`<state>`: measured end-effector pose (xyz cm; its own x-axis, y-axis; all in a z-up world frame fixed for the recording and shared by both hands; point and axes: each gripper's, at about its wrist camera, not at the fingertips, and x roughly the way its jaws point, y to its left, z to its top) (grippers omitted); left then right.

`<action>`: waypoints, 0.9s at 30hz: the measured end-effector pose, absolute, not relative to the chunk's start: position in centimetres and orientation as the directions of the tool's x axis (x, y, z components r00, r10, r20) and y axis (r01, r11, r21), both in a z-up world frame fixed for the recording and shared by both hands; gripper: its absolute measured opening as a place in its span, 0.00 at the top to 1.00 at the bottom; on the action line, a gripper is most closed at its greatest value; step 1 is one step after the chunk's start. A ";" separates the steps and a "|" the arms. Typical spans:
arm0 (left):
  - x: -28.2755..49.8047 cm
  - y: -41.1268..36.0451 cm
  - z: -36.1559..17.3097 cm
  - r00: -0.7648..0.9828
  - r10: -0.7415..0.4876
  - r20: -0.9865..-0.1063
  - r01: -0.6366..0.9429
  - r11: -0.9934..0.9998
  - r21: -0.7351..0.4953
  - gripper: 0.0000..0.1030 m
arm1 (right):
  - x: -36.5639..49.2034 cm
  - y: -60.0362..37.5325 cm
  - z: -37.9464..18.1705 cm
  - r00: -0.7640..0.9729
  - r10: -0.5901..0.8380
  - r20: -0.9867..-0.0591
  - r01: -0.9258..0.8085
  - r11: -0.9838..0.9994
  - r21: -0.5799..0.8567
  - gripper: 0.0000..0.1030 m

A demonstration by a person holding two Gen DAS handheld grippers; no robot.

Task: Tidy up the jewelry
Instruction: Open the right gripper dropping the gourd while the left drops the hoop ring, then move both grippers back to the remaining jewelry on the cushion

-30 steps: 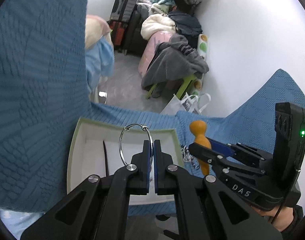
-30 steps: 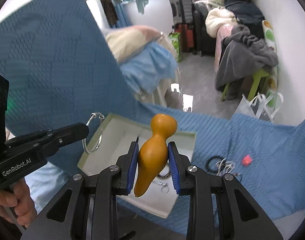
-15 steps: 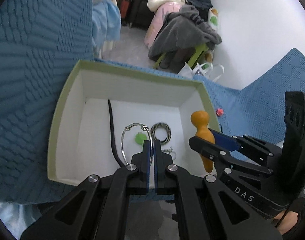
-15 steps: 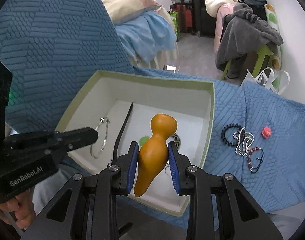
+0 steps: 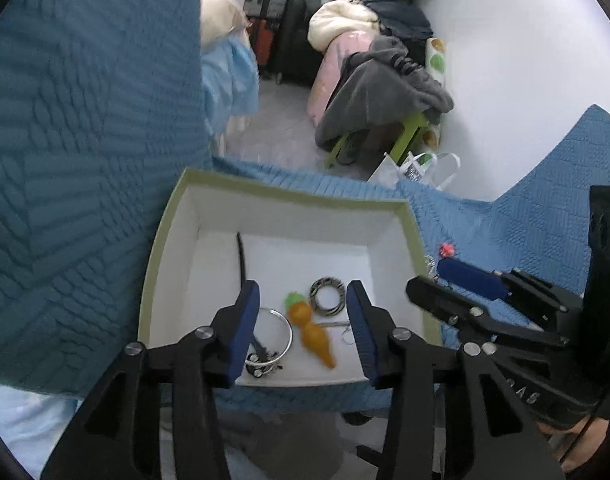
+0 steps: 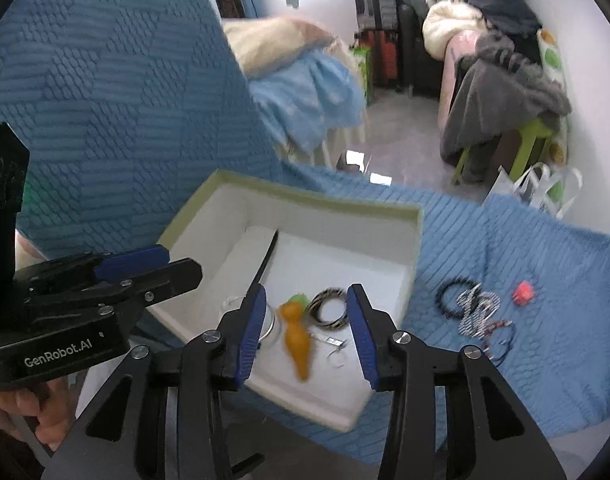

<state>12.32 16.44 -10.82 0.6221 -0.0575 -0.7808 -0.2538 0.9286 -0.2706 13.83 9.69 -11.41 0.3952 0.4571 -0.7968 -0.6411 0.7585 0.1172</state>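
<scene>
Left tool (image 5: 303,312) and right tool (image 6: 305,316) both hang over the box (image 5: 289,194), jaws opening, nothing gripped. The silver hoop (image 5: 279,330) and the orange gourd charm (image 5: 311,334) lie on the box floor. Remaining bracelets (image 6: 475,312) lie on the blue blanket (image 6: 505,248) (light, limp, apt to snag); judged best pinched across one strand.

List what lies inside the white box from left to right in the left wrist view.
Black strap → silver hoop → orange gourd charm → zebra-patterned ring.
</scene>
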 end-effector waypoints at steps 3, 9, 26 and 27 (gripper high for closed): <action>12.5 15.7 -9.5 0.652 -0.059 -0.756 -0.246 0.927 -0.284 0.55 | 13.9 8.2 -9.6 0.436 0.477 -0.763 -0.638 0.762 0.112 0.61; 13.8 13.5 -8.0 0.701 -0.091 -0.707 -0.214 0.919 -0.331 0.55 | 14.5 4.4 -6.8 0.534 0.474 -0.700 -0.606 0.792 0.074 0.61; 19.6 4.0 -12.8 0.643 -0.256 -0.722 -0.054 0.925 -0.376 0.67 | 18.2 -6.8 -14.1 0.545 0.373 -0.751 -0.473 0.876 0.092 0.61; 19.9 3.6 -13.3 0.635 -0.264 -0.726 -0.049 0.924 -0.379 0.68 | 18.4 -7.3 -15.5 0.527 0.364 -0.768 -0.467 0.879 0.096 0.61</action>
